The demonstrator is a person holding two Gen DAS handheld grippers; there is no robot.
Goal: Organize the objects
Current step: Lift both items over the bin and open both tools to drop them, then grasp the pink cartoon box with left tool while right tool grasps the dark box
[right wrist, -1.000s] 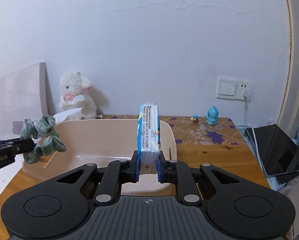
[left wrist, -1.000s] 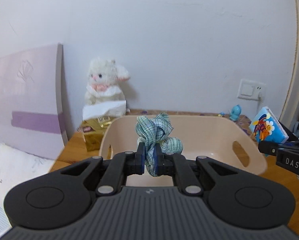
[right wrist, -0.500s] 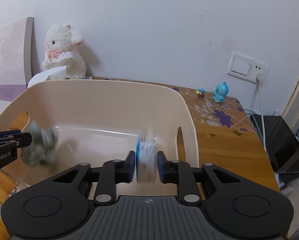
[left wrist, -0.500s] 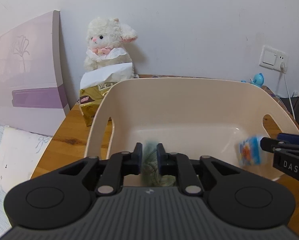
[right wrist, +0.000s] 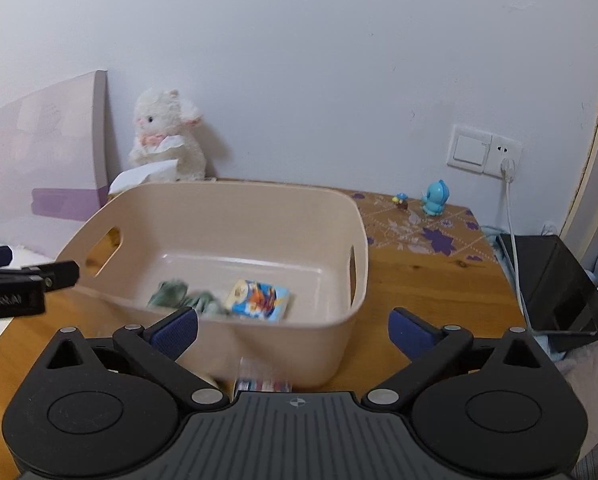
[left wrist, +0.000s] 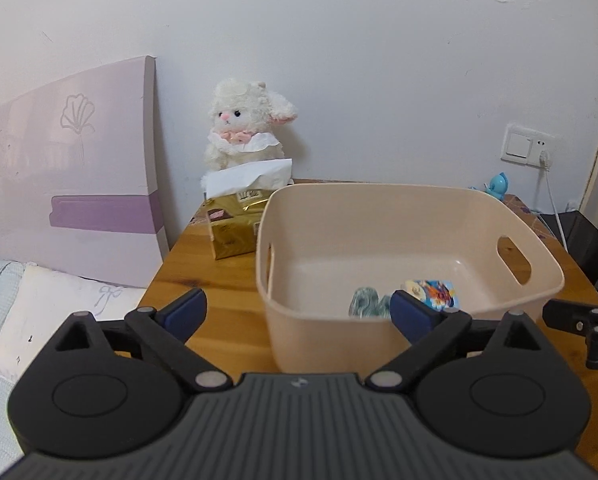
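Observation:
A beige plastic bin (left wrist: 379, 196) (right wrist: 235, 192) stands on the wooden table. Inside it lie a green checked scrunchie (left wrist: 365, 304) (right wrist: 175, 294) and a small blue tissue pack with a cartoon print (left wrist: 433, 290) (right wrist: 259, 300). My left gripper (left wrist: 299, 312) is open and empty, in front of the bin's near left corner. My right gripper (right wrist: 293, 330) is open and empty, just in front of the bin's near wall. A small blurred packet (right wrist: 261, 380) lies on the table in front of the bin, below the right gripper.
A white plush lamb (left wrist: 245, 124) (right wrist: 165, 136) sits against the wall behind a gold tissue box (left wrist: 233, 224). A purple headboard (left wrist: 67, 168) and a bed stand at left. Blue figurines (right wrist: 433, 198), a wall socket (right wrist: 485, 152) with cable, and a black device (right wrist: 555, 284) are at right.
Both grippers opened and let go: the scrunchie and the tissue pack now lie in the bin. Both grippers have pulled back and up from the bin.

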